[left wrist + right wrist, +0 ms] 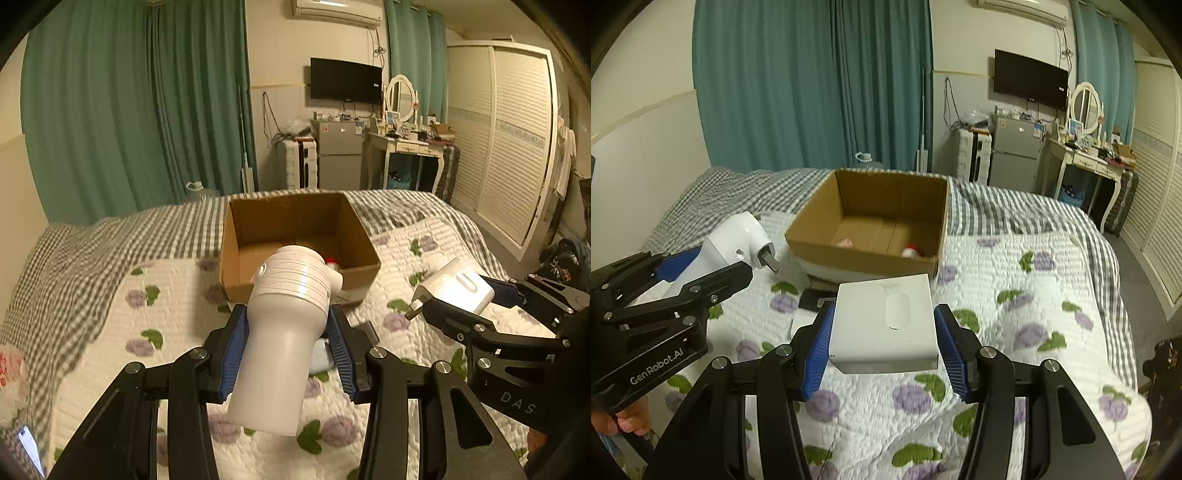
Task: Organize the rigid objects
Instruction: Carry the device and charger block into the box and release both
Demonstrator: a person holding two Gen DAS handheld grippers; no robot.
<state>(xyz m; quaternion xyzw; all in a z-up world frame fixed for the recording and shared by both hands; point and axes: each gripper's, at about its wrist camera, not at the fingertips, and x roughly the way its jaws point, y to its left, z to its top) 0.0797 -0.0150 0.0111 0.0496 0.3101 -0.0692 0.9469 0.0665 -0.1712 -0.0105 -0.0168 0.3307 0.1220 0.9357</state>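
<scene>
The left wrist view shows the left gripper (288, 345) clamped on the smooth lower body of a white handheld appliance (286, 332), its ribbed head toward the cardboard box (364, 236), its long axis running away from the camera along the fingers. The right wrist view shows what that view hides — the appliance's (733, 240) head bends to the side and ends in a short metal stub pointing toward the box (940, 221), and fingertips of a hand (626, 422) grip the left gripper's (698, 273) handle.

The right gripper (882, 339) is clamped on a white rectangular box (884, 325), held flat above the floral quilt (1015, 332) with an oval recess on top; the left view shows it (456, 286) from the side, held by the right gripper (465, 295).

Inside the cardboard box lie a red-and-white item (912, 251) and — seen only from the right — a pinkish one (846, 243).
</scene>
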